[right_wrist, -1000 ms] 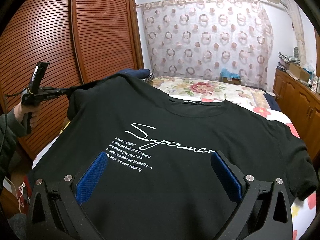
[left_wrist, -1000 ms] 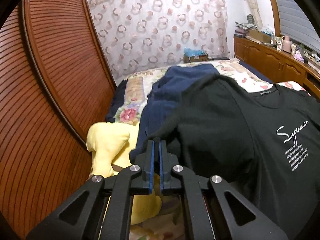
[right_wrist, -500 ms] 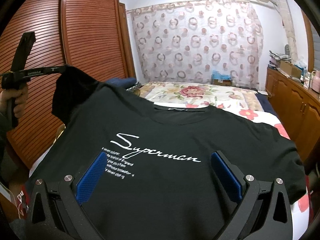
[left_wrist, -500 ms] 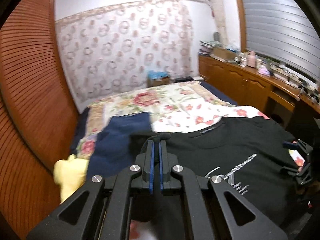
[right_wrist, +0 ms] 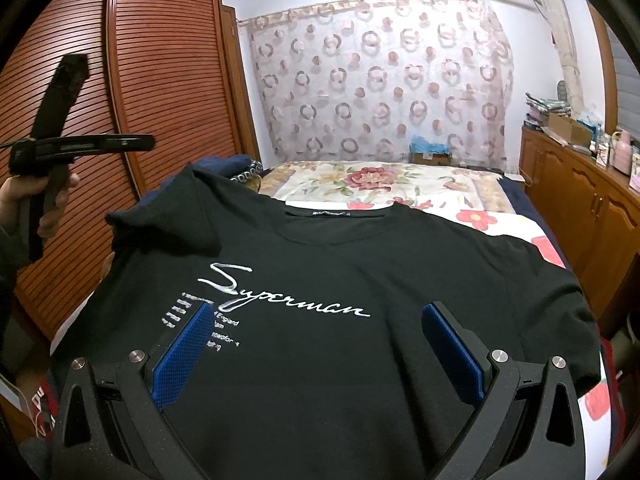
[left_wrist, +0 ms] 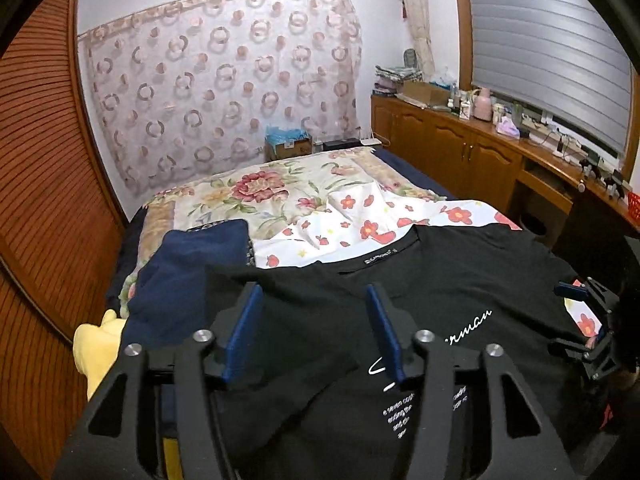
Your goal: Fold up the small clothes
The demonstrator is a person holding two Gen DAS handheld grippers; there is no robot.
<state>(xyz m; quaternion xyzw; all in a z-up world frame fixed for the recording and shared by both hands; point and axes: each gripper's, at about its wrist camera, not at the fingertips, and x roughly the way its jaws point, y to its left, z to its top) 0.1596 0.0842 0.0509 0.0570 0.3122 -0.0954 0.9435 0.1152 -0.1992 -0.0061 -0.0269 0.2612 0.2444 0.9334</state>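
Shirt [right_wrist: 320,264] lettering partly hidden by folded sleeve; left tongs [left_wrist: 316,332] just opened, empty; right tongs [right_wrist: 320,356] open, empty.

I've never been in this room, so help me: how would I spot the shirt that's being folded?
Start at the bed with its flowery cover; the black T-shirt lies spread across its near end. Unlike the plain navy garment and the yellow cloth beside it, it bears "Superman" in white script on the chest.
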